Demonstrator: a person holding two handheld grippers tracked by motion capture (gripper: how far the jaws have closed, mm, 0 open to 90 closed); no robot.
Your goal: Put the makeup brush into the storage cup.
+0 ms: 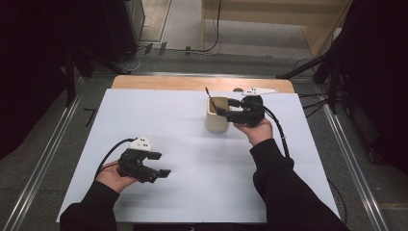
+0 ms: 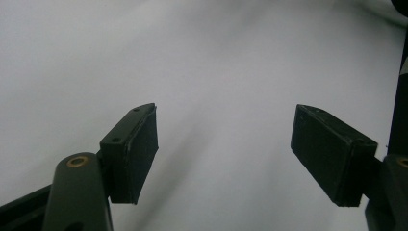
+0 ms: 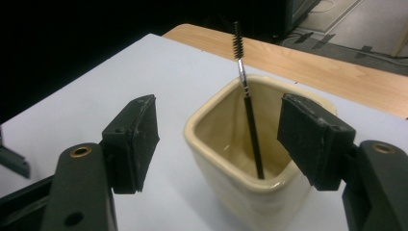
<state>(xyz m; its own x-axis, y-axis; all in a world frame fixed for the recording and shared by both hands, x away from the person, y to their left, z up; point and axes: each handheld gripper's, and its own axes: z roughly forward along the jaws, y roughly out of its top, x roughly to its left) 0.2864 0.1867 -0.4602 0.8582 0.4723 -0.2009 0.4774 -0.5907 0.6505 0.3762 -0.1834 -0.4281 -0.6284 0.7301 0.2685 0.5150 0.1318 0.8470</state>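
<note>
In the high view the right gripper [image 1: 227, 107] sits right of centre, in the upper half of the frame, held by a hand [image 1: 257, 129] whose dark-sleeved forearm runs down to the lower right corner. Its jaws are spread and point toward the left of the frame, one over the mouth of a cream ceramic cup [image 1: 217, 114] and one beside the cup's near side; they pinch nothing. A thin black spoolie brush [image 1: 210, 99] stands in the cup, leaning toward the upper left, its bristled tip above the rim. The left gripper [image 1: 159, 164] lies in the lower left of the frame, well apart from the cup, held in an upturned hand [image 1: 113, 175], jaws spread and empty, pointing right.

The right gripper view shows what the high view cannot: the cup [image 3: 250, 163] is squarish with rounded corners and glazed inside, and the brush [image 3: 249, 108] has a silver collar below its bristles and rests its lower end in the cup's bottom. The cup stands between the spread jaws and slightly beyond them. The left gripper view shows its two jaws wide apart over bare white surface [image 2: 216, 72].

The white sheet [image 1: 159, 120] covers a wooden table [image 1: 159, 82] whose far edge shows at the top. Around it are grey floor, metal rails, cables and dark stands
</note>
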